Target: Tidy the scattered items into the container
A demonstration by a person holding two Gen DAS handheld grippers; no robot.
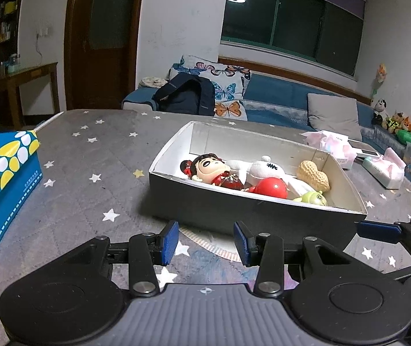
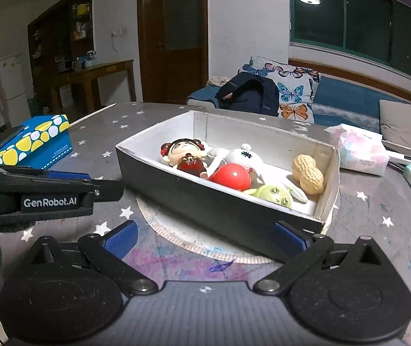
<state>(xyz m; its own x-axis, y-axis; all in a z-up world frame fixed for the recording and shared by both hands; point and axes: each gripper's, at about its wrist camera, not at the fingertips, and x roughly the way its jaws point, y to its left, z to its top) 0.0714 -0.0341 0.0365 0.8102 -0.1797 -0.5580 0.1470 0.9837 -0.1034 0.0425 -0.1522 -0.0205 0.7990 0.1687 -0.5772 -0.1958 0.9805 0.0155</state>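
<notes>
A black box (image 1: 248, 210) with a white inside stands on the star-patterned table. It holds a doll (image 1: 214, 170), a white plush (image 1: 263, 168), a red ball (image 1: 271, 189), a peanut toy (image 1: 313, 176) and a green toy (image 1: 316, 197). My left gripper (image 1: 205, 242) hovers open just before the box's near wall, nothing between its blue pads. My right gripper (image 2: 205, 238) is spread wide in front of the same box (image 2: 205, 201), also holding nothing. In the right wrist view the box's near bottom edge sits close above the right pad.
A paper plate (image 2: 170, 225) lies under the box. A blue and yellow tissue box (image 1: 1, 178) stands at the left. Pink tissue packs (image 2: 361, 150) lie at the back right. A sofa with cushions runs behind the table.
</notes>
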